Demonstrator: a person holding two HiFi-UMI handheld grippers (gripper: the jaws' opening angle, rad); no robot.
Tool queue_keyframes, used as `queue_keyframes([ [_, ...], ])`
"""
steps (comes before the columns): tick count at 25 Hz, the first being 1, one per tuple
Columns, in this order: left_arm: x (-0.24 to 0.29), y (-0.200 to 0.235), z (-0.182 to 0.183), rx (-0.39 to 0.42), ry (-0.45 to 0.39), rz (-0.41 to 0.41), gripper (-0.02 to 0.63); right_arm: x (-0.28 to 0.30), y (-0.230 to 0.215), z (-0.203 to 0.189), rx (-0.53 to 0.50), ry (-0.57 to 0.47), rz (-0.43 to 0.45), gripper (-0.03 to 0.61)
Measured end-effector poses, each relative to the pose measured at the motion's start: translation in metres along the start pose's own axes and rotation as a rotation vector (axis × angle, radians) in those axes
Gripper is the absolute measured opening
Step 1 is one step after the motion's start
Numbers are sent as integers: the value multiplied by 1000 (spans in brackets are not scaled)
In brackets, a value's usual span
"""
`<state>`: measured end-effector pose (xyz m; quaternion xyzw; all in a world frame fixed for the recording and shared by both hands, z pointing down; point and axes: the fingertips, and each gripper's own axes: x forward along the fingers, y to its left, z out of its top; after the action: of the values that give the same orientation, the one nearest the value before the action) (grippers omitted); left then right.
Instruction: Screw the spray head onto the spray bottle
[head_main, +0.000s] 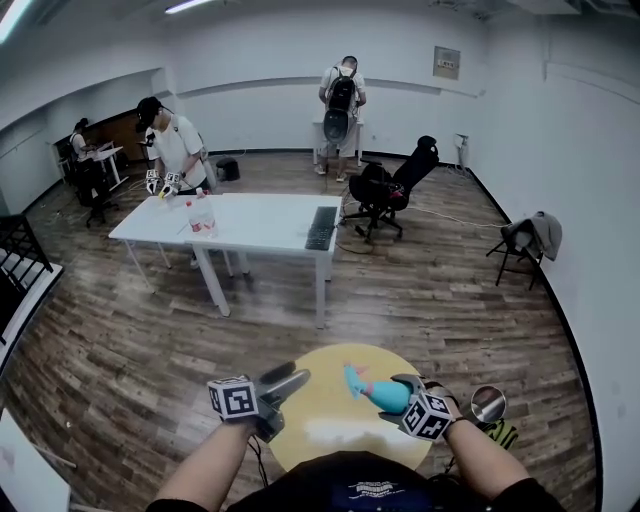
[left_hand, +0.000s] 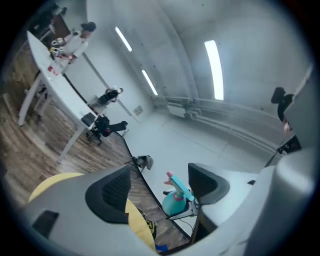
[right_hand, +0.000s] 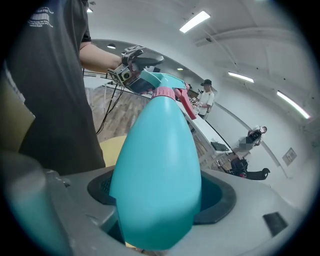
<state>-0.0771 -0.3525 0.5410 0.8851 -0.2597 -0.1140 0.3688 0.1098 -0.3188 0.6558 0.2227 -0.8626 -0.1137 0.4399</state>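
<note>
Right gripper (right_hand: 160, 197) in my hand clamped on teal spray bottle (right_hand: 157, 160), pads pressing both sides of body. Bottle held above round yellow table (head_main: 300, 420), neck tilted toward my left. Teal spray head (head_main: 354, 379) with pink collar sits on neck; how tight, I cannot tell. Left gripper (left_hand: 157, 187) wide apart, nothing between jaws, near spray head, not touching. White desk (head_main: 260, 225) well beyond.

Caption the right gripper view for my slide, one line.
Right hand-held gripper clamps the teal spray bottle, spray head on its neck, open left hand-held gripper beyond.
</note>
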Motion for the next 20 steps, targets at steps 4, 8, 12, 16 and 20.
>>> queue_keyframes([
  [4,-11,10,-12,-64,36,20,388,1,2,-2,-40,29,-25,403],
  [8,54,-41,-49,101,234,-88,388,6,13,35,-173,19,-32,403],
  [12,82,-65,-69,392,394,-80,279,4,14,39,-201,9,-44,405],
  [16,81,-77,-82,516,471,-131,278,-3,19,33,-207,19,-32,405],
  [20,79,-74,-77,437,398,-111,296,-2,24,37,-169,-7,14,403],
])
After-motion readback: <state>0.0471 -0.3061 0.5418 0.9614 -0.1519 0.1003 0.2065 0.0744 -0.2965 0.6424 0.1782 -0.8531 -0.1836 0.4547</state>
